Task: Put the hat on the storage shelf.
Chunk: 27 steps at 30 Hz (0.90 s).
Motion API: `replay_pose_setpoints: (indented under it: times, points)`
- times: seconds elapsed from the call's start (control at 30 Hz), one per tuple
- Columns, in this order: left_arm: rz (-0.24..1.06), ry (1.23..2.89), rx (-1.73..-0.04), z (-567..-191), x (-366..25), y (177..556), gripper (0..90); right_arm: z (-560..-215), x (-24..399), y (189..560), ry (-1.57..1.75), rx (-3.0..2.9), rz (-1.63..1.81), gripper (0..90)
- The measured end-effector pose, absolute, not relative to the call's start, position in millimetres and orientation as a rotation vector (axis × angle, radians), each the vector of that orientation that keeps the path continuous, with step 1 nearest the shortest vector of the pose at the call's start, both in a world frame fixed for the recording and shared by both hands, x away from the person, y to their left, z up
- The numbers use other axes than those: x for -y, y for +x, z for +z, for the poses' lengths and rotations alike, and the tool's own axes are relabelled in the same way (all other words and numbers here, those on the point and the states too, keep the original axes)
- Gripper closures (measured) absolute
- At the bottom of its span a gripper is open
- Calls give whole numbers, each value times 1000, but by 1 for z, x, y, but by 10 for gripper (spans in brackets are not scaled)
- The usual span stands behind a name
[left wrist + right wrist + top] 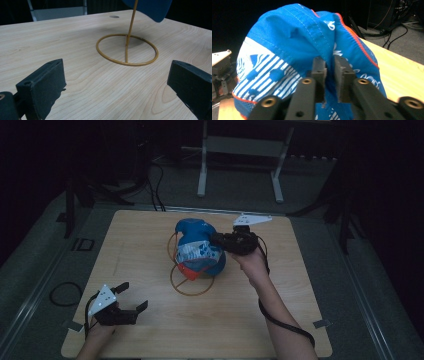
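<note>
At frame centre the right gripper (218,239) pinches the blue cap (196,245) on its wire stand (192,282), while the left gripper (131,298) rests released at lower left

We see bare table (150,245) all along the left and near sides, open for passing. At the centre the cap (197,247) on its wire stand (127,50) blocks the way, with the right gripper (220,240) against its right side. The left gripper (131,297) sits near the front left corner.

Overhead view down the table (150,330); low, close claw cameras, both sharing the blue cap (294,37).
</note>
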<state>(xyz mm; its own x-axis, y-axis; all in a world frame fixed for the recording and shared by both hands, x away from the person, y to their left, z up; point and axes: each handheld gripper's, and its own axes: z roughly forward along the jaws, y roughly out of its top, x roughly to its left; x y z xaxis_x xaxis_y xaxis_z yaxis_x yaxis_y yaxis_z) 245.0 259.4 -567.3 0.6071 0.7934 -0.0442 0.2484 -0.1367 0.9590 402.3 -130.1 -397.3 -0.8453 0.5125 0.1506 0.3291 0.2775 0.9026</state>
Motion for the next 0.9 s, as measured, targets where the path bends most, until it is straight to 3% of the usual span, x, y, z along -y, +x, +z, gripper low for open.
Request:
replay_pose_setpoints:
  times: [0.33, 0.5, 0.73, 0.9]
  points:
    - [584, 1684, -864, -568, -259, 245, 20, -400, 150, 396, 810, -2322, 1665, 581]
    - [583, 1685, -862, -568, -258, 244, 20, -400, 154, 385, 750, -2314, 1692, 400]
    - [583, 1692, -855, -569, -257, 245, 20, -401, 163, 369, 634, -2326, 1732, 213]
    - [578, 1691, -856, -569, -257, 245, 20, -409, 174, 360, 615, -2325, 1720, 181]
